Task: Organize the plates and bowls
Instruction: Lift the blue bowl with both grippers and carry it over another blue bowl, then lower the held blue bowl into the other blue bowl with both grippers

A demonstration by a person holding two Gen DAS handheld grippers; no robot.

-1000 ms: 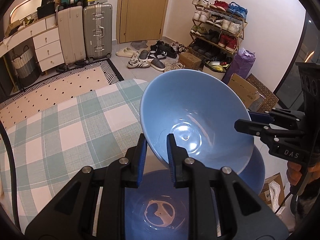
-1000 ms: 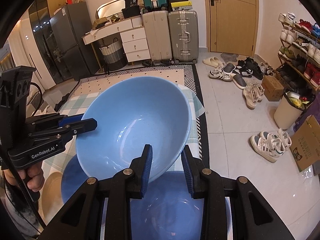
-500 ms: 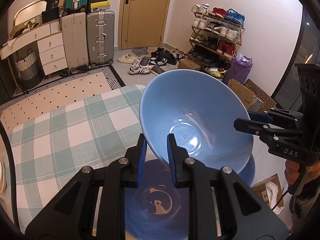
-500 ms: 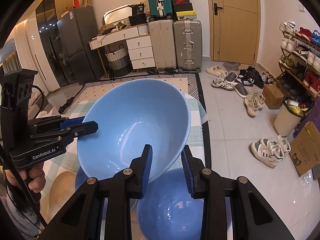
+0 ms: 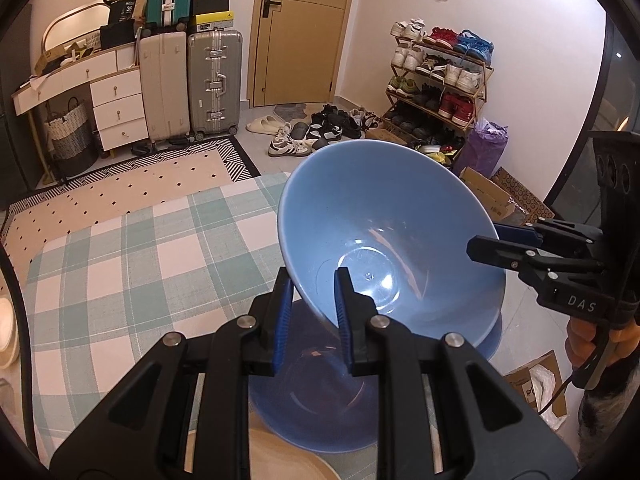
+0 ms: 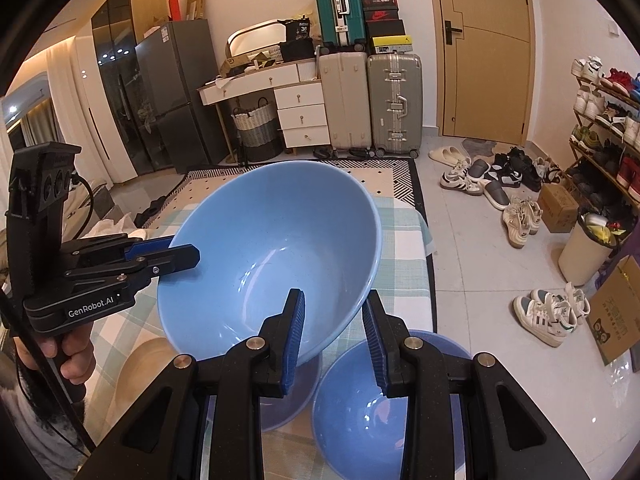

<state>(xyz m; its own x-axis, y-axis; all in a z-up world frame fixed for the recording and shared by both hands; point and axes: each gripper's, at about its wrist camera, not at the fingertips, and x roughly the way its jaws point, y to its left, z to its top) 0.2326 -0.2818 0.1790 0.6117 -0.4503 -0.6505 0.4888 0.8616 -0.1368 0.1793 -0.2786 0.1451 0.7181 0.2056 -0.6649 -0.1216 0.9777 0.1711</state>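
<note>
A large light-blue bowl [image 5: 384, 240] [image 6: 272, 248] hangs tilted above the checked tablecloth [image 5: 120, 260], held from two sides. My left gripper [image 5: 313, 280] is shut on its near rim, one pad inside and one outside; in the right wrist view the left gripper [image 6: 188, 254] bites the bowl's left rim. My right gripper [image 6: 334, 298] is shut on the opposite rim, and the right gripper [image 5: 480, 246] shows at the bowl's right edge. Below the held bowl a second blue bowl [image 5: 312, 400] [image 6: 360, 420] rests on the table, with another blue dish [image 6: 280, 404] beside it.
A beige plate [image 5: 280, 456] lies at the table's near edge and pale dishes [image 5: 6, 332] sit at the far left. Beyond the table are a patterned rug [image 5: 140, 184], suitcases [image 6: 394, 104], a shoe rack [image 5: 436, 88], loose shoes and cardboard boxes [image 5: 488, 196].
Both grippers have carried the blue bowl upward and across the table. The bowl left on the table now sits farther below, and the beige plate has come into view.
</note>
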